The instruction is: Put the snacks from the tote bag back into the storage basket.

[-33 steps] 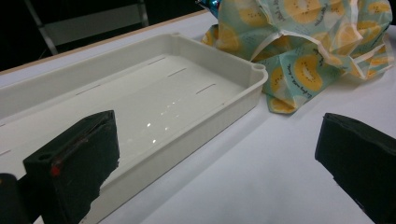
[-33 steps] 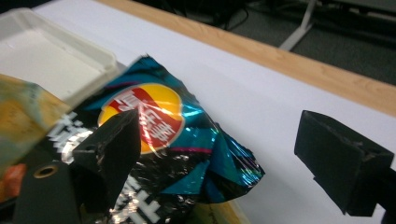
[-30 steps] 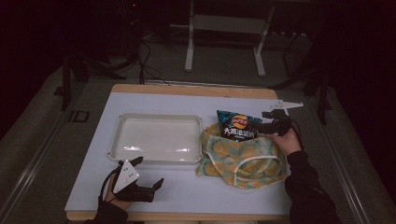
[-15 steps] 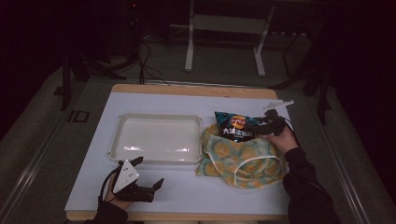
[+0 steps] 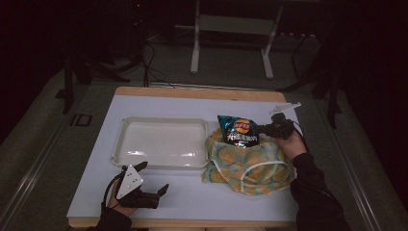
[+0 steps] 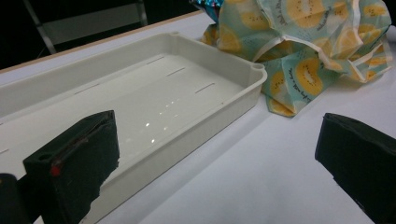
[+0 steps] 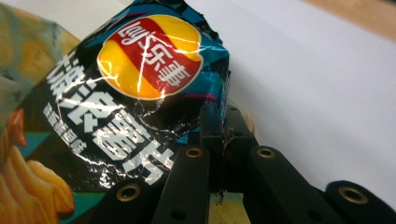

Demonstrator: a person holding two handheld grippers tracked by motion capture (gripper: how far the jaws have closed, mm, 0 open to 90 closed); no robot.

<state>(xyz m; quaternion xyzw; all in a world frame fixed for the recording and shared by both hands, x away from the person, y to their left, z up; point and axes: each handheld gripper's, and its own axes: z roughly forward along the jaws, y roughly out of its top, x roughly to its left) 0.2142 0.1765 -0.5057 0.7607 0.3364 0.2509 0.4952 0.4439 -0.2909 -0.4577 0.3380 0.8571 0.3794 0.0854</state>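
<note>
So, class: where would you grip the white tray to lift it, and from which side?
Grip the tray's near long rim, approaching from the person's side with the left gripper. That raised lip faces the open jaws with bare table before it; the fruit-print bag crowds the right end.

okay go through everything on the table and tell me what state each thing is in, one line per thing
Tray: empty, flat on the table.
Chip bag: sealed as far as I can tell, partly out of the cloth bag, its edge pinched by the right tongs.
Cloth bag: crumpled, lying on the table against the tray's corner.
Left tongs: open, holding nothing, near the table's front edge.
Right tongs: shut on the chip bag.
</note>
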